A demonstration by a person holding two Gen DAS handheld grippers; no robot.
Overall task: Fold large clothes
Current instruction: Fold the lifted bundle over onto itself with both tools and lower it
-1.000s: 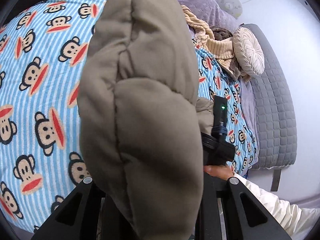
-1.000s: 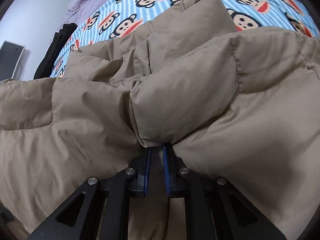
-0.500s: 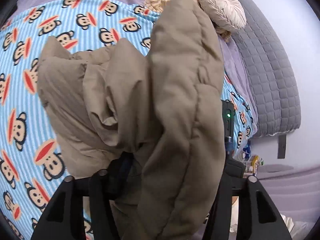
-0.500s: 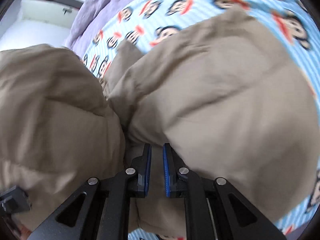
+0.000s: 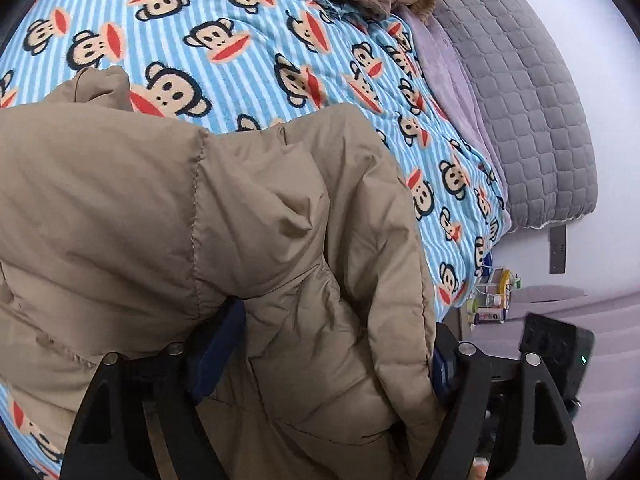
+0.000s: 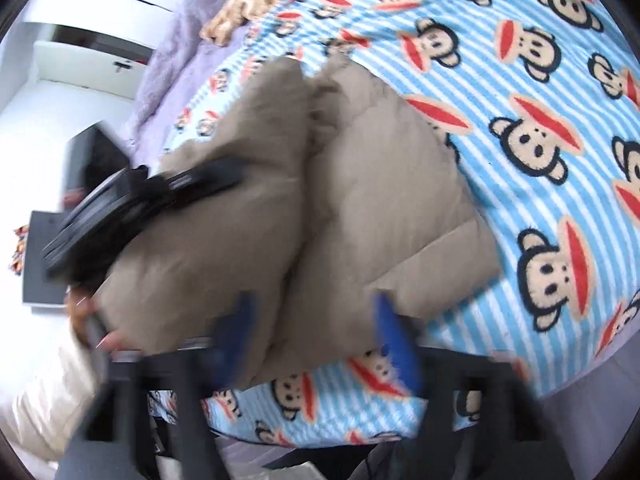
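One khaki quilted puffer jacket [image 5: 240,220], bundled in thick folds on the blue-striped monkey-print blanket [image 5: 256,12], near the bed's front edge. Left gripper [image 5: 320,360]: jaws spread wide, padding bulging between them — released, as far as the view shows. Right gripper [image 6: 316,332]: blue pads apart, straddling the fold edge, blurred. Handling note, as judgement: press the puffy layers flat and square the edges before withdrawing, or the fill will spring the fold open.

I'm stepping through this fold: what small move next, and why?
Probably draw both tools back off the tan puffer jacket. It lies bunched on the monkey-print blanket, and the right tool and left tool both stand open around its padding, gripping nothing.
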